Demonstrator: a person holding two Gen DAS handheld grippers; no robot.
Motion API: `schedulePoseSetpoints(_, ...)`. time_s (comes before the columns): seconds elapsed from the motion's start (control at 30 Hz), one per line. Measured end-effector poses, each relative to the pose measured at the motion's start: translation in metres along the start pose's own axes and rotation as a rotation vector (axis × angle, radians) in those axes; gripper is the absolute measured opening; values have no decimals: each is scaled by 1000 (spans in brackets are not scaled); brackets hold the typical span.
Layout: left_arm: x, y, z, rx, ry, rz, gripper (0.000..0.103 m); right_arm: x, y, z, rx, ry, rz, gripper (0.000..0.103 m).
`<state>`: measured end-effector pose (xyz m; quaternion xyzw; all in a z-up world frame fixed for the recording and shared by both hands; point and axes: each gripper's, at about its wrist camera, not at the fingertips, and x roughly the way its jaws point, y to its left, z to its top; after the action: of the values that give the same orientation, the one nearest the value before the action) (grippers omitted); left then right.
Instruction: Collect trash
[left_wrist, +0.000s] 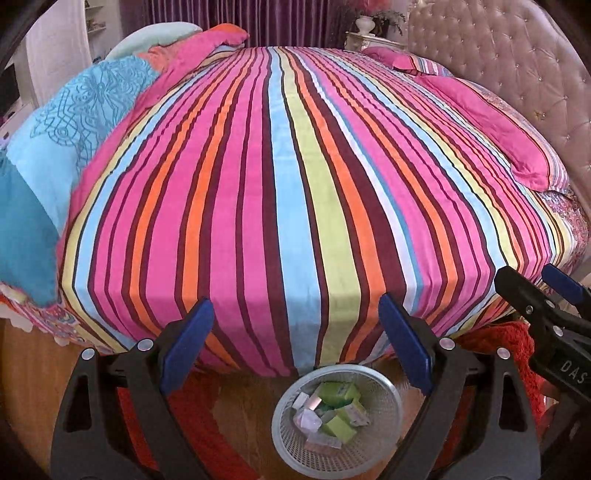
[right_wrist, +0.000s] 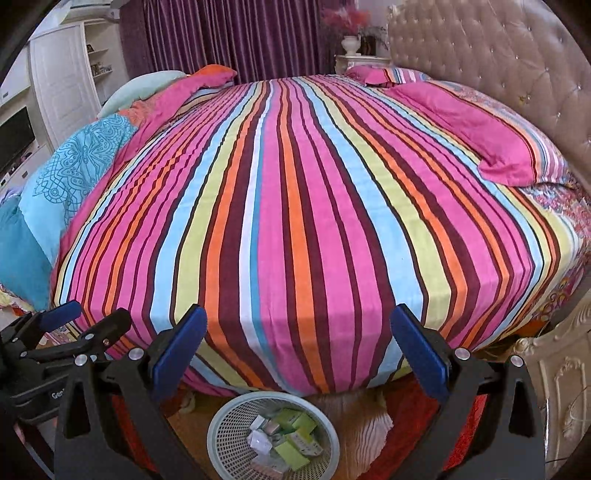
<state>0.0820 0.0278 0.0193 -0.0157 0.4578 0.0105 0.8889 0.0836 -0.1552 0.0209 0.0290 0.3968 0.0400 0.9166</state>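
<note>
A white mesh waste basket (left_wrist: 384, 391) (right_wrist: 229, 417) stands on the floor at the foot of the striped bed (left_wrist: 295, 184) (right_wrist: 295, 203). Inside it lie several small green and white boxes (left_wrist: 338, 393) (right_wrist: 291, 437). My left gripper (left_wrist: 297, 343) hangs open above the basket, its blue pads wide apart with nothing between them. My right gripper (right_wrist: 299, 350) is open too and empty, above and just right of the basket. Each gripper shows at the edge of the other's view: the right one (left_wrist: 539, 295) at far right, the left one (right_wrist: 77, 321) at far left.
A blue patterned quilt (left_wrist: 62, 147) (right_wrist: 70, 173) is heaped on the bed's left side, pink pillows (left_wrist: 491, 125) (right_wrist: 476, 129) lie by the tufted headboard (left_wrist: 517, 59) (right_wrist: 498, 55). A red rug (left_wrist: 506, 343) (right_wrist: 413, 398) covers the wooden floor (left_wrist: 33, 369) around the basket.
</note>
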Motion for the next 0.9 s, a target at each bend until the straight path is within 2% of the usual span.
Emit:
schedulePoseSetpoints(0.5, 16, 7, 24, -22, 14, 27, 88, 15, 2, 15, -13, 2, -23, 95)
schedulePoseSetpoints(0.9, 16, -1, 30, -4, 11, 32, 88, 16, 2, 19, -7, 1, -28, 95)
